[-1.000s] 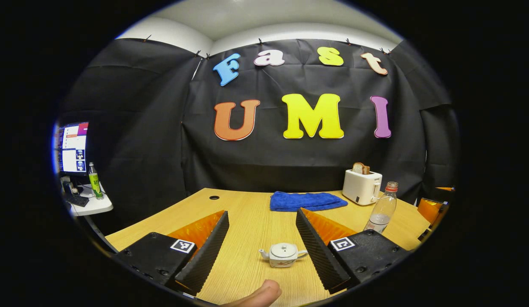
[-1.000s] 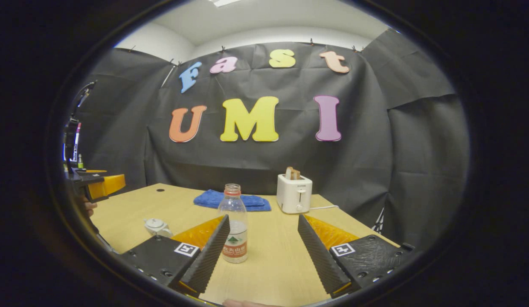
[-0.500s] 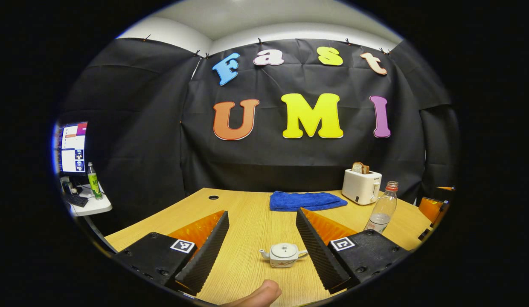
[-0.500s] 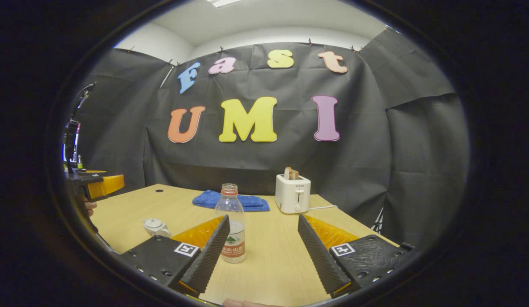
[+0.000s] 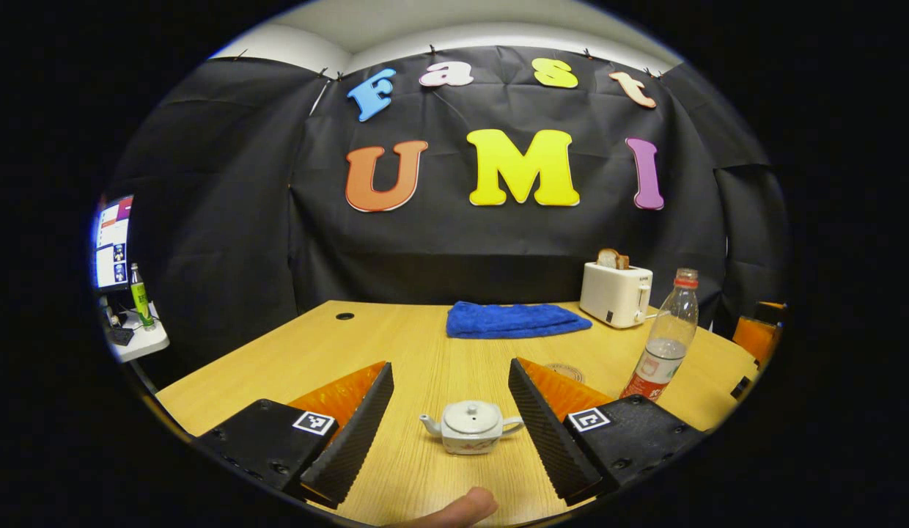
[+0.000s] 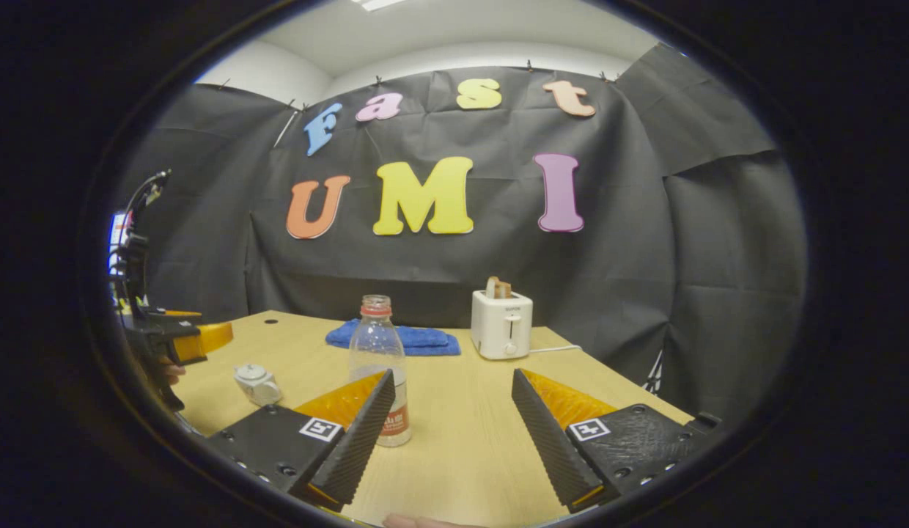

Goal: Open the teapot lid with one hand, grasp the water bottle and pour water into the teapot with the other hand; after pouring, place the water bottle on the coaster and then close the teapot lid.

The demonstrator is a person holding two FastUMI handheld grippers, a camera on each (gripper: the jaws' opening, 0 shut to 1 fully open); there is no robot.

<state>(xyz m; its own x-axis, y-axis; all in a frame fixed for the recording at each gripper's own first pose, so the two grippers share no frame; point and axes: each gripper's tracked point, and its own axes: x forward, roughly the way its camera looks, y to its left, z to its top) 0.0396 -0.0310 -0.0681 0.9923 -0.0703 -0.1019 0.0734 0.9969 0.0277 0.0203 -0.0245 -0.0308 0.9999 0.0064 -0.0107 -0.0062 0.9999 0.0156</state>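
Lining up both approaches; nothing gripped yet. Worktop (image 5: 425,345): blue towel (image 5: 514,320) and toaster (image 5: 616,294) along the far edge, off task. Water bottle (image 6: 379,367) stands upright toward the right side, part full, cap looks on; it sits just off the right tool's (image 6: 449,425) left finger, not centred. Right tool is wide open and empty: I'd shift left so the bottle body sits between the fingers, then grip mid-body. Teapot (image 5: 470,427) is near the front edge, lid on, centred between the fingers of the left tool (image 5: 449,418), also wide open and empty. Come down on the lid knob, pinch lightly, lift straight. Coaster (image 5: 564,371) lies beyond the teapot.
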